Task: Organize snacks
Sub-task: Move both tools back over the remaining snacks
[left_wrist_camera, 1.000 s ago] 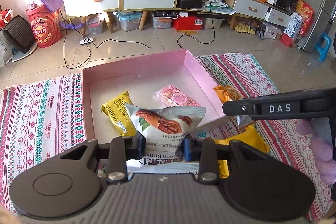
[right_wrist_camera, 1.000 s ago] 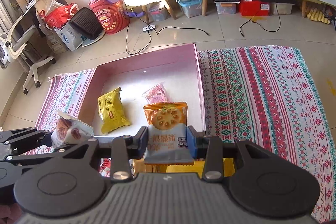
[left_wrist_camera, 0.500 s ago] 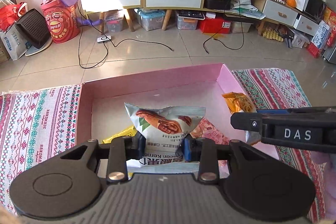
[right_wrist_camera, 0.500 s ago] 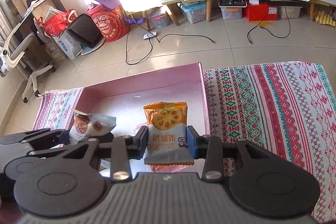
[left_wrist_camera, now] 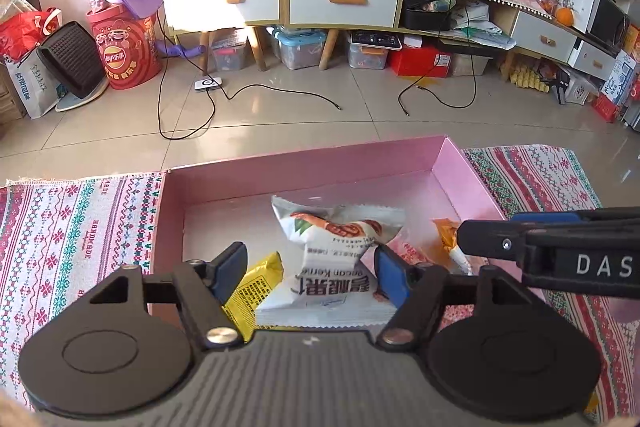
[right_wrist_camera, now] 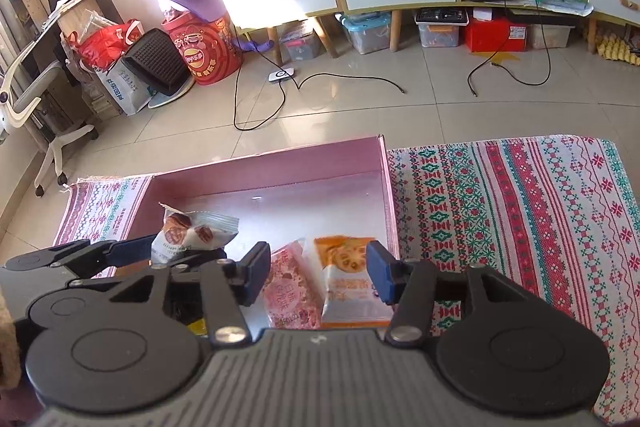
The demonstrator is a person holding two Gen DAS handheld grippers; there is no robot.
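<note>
Both packets have just dropped into the pink box as I spread my left hand-held gripper and right hand-held gripper apart, releasing the pecan pack and lotus-chip pack, so two more snacks are stowed.

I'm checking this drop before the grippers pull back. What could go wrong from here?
The open left gripper has the white pecan packet between its fingers; lifting carelessly might snag it. That packet leans on the yellow packet and may slide. The right gripper hangs close over the orange packet near the pink box wall.
</note>
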